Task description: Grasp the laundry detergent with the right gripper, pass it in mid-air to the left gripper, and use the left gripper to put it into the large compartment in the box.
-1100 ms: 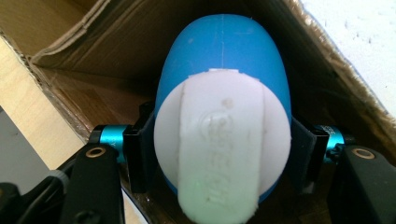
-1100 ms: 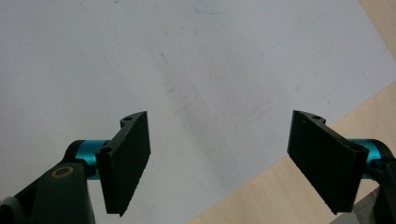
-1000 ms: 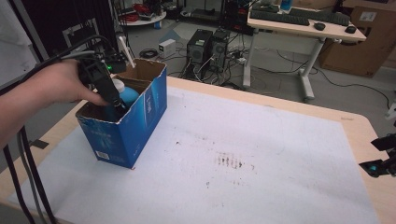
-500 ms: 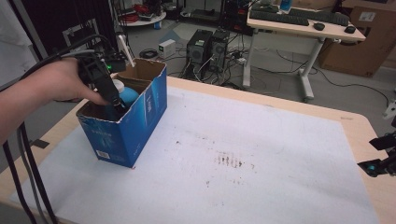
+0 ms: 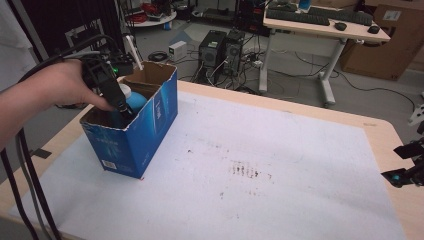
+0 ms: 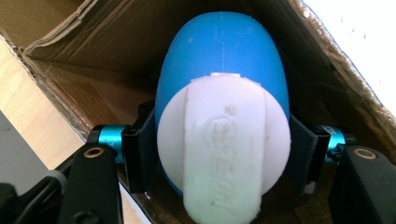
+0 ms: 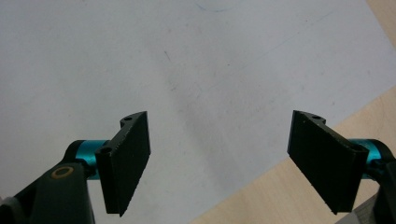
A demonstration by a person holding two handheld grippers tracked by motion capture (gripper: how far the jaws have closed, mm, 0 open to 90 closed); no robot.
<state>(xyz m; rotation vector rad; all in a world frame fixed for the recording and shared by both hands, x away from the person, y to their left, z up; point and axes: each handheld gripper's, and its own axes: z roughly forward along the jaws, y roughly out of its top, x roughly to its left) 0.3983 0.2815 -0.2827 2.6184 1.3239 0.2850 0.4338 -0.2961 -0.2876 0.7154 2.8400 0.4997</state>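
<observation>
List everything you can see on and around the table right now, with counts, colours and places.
Cardboard box: one, blue outside, brown inside, open, on the table's left part.
Blue and white egg-shaped object: one, inside the box, between the left gripper's jaws.
White sheet: one, marked, covering the table.
Table: one, light wood.
Desk: one, behind, with a keyboard and mouse.
Computer towers: two, black, on the floor behind.
Left gripper: black, in the box, shut on the object.
Right gripper: black, open, over the table's right edge.
</observation>
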